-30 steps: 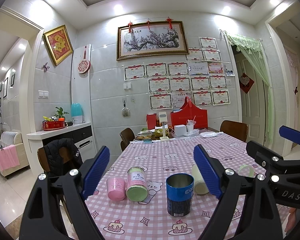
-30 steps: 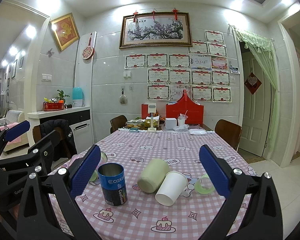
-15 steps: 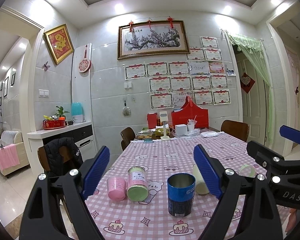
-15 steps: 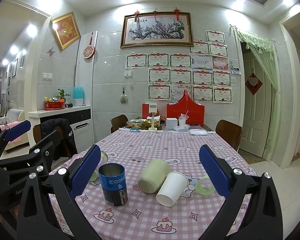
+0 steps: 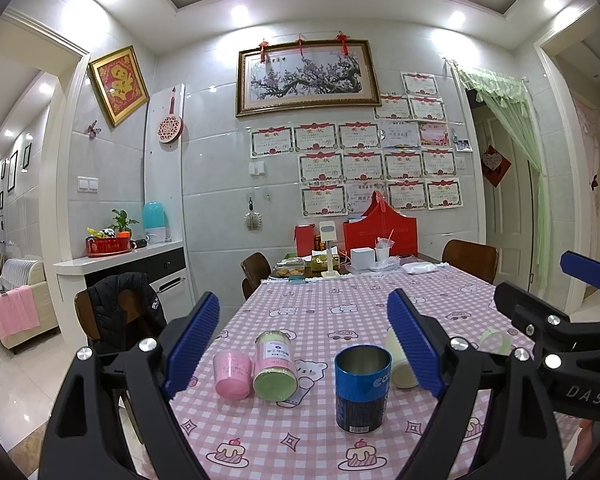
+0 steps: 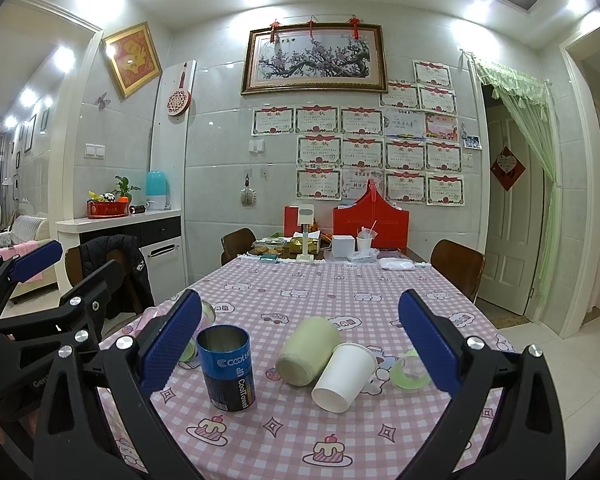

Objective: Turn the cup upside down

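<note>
Both tools hang over the near edge of the surface (image 5: 320,312) with fingers wide apart, gripping nothing; neither has shifted noticeably over the last second, so the flip has not begun. Ahead of the left tool (image 5: 304,344), slightly right of its centre, the blue cup (image 5: 363,388) stands upright, mouth up. From the right tool (image 6: 300,340) it stands beside the left finger, while the white cup (image 6: 344,376) lies ahead on its side.

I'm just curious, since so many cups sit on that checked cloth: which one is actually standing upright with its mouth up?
The blue metal cup. The pale green cup, white paper cup and green-lidded jar lie on their sides.
</note>
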{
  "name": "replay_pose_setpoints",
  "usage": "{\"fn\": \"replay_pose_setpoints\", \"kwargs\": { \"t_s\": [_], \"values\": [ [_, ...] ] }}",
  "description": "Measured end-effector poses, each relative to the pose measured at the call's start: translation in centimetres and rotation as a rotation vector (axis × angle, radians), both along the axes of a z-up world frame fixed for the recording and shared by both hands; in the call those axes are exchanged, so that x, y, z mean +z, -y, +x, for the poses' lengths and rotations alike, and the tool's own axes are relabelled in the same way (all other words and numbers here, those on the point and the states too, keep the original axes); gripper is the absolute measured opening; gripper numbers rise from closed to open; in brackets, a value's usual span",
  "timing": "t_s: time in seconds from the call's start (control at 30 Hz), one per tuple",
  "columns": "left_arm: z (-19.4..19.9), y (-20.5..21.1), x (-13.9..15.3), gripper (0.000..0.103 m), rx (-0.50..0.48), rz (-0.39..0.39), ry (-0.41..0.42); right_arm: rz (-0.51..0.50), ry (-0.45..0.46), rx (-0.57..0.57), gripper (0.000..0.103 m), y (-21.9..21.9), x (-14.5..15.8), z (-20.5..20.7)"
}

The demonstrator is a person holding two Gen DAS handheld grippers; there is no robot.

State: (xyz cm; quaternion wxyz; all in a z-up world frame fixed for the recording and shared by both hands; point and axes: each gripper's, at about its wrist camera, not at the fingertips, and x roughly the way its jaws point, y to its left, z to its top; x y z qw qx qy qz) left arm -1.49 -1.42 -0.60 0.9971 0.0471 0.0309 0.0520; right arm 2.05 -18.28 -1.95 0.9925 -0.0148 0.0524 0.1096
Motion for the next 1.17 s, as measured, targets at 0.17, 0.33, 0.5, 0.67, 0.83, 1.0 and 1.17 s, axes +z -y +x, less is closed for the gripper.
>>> {"fn": "replay_pose_setpoints", "kwargs": {
  "t_s": [0.17,0.33,0.5,0.67,0.83,1.0,1.17],
  "values": [
    [0.0,-0.1,0.1,0.085,0.0,0.0,-0.002,-0.001,-0.001,-0.001,0.095,0.0,0.0,0.0],
    [0.0,0.0,-0.1,0.085,0.002,-0.002,-0.008,-0.006,-0.006,-0.004,0.095,0.0,-0.1,0.1],
    [0.2,0.2,-0.4,0.085,0.006,0.001,-0.02,-0.01,-0.021,-0.004,0.095,0.1,-0.3,0.5],
    [0.8,0.1,-0.3,0.085,0.008,0.0,-0.034,-0.013,-0.03,-0.005,0.095,0.0,-0.4,0.8],
    [1.2,0.0,-0.4,0.085,0.009,0.0,-0.042,-0.018,-0.038,-0.007,0.095,-0.1,-0.5,0.9],
    [1.6,-0.1,-0.7,0.085,0.007,-0.002,-0.061,-0.022,-0.051,-0.008,0.095,-0.2,-0.6,1.2],
    [2.1,-0.4,-1.0,0.085,0.006,-0.002,-0.085,-0.03,-0.063,-0.01,0.095,-0.4,-0.9,1.5]
  ]
}}
